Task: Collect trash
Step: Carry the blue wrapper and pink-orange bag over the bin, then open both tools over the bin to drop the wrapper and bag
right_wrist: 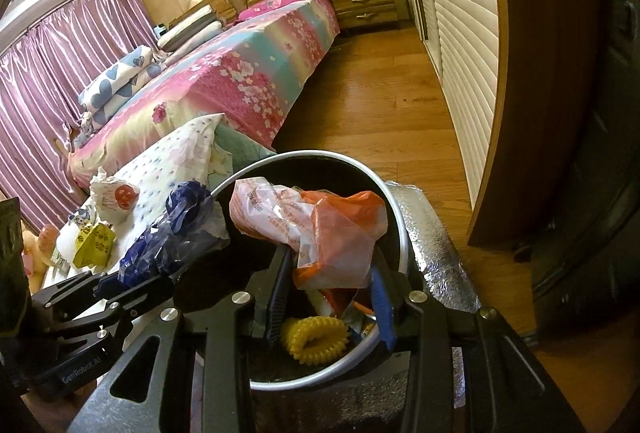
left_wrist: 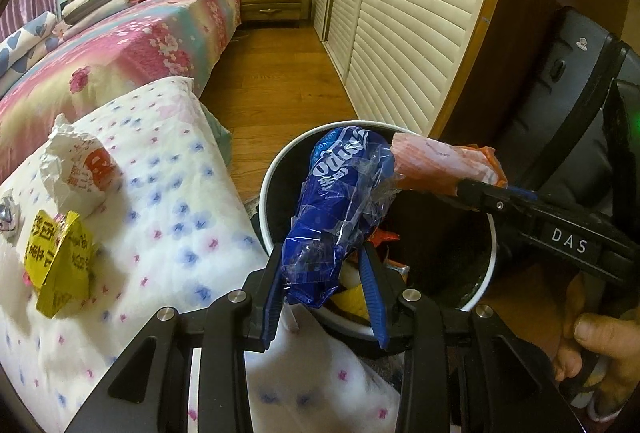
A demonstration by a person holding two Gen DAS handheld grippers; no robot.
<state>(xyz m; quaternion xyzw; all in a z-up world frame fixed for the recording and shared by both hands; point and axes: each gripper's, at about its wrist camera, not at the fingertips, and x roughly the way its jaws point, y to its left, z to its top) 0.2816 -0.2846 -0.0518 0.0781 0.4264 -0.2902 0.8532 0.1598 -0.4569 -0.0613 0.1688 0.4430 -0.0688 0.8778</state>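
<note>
Left gripper (left_wrist: 324, 273) clamps a blue wrapper (left_wrist: 340, 209), right gripper (right_wrist: 332, 273) an orange bag (right_wrist: 320, 229), both above the bin (right_wrist: 402, 233); yellow wrapper (left_wrist: 60, 265) and white wrapper (left_wrist: 76, 169) lie left on the pillow (left_wrist: 168, 201).

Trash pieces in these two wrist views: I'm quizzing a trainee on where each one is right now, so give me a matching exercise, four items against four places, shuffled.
Items:
1. blue wrapper
2. orange-and-pink bag
3. yellow packet
4. yellow ridged piece

Places:
A. lying on the flowered quilt
B. inside the bin
C. between the left gripper fingers
D. between the right gripper fingers

Pairs: 1-C, 2-D, 3-A, 4-B
</note>
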